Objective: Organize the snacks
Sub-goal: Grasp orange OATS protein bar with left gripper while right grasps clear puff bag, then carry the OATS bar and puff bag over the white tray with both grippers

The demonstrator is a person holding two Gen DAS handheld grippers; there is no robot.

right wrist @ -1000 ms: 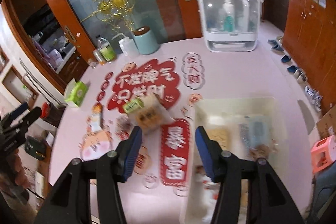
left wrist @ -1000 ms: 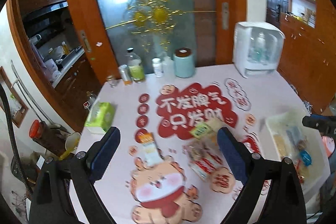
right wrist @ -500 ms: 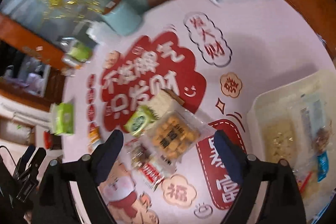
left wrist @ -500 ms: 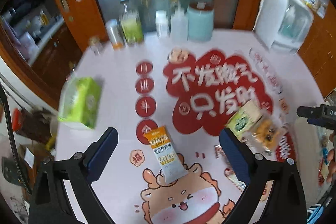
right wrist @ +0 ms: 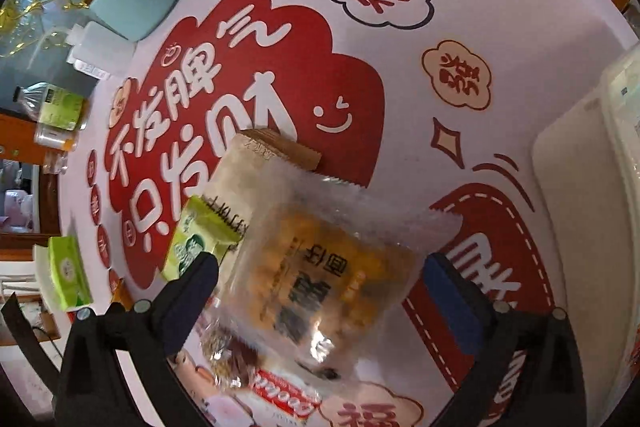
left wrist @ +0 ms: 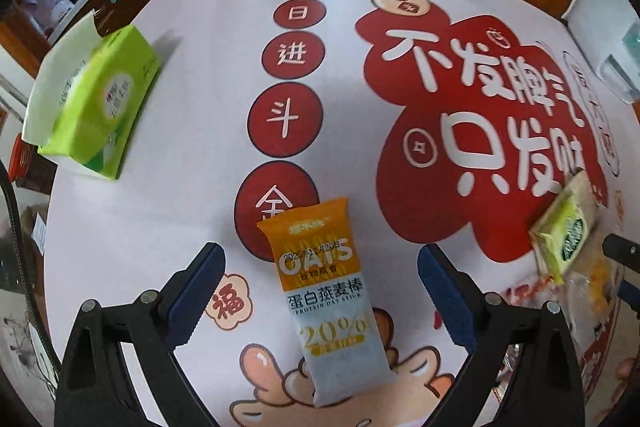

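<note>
Left claw (left wrist: 318, 297) spread wide around the oat bar (left wrist: 328, 301) at lower centre; right claw (right wrist: 320, 301), jaws just opening, straddles the clear packet (right wrist: 324, 267), neither clamped

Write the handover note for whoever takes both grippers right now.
Left gripper: jaws open, straddling the oat bar packet lying flat on the table; no grip yet.
Right gripper: jaws have just been opening, now wide over the clear cracker bag; the pads are not pressing on it.
Pile: that bag lies on top of the green sachet, a beige packet and a red-and-white packet.
Bin: at the right, contents mostly out of frame.
Done: both grippers lined up over a snack.
Left: grip, carry to the bin, clear the pile.
</note>
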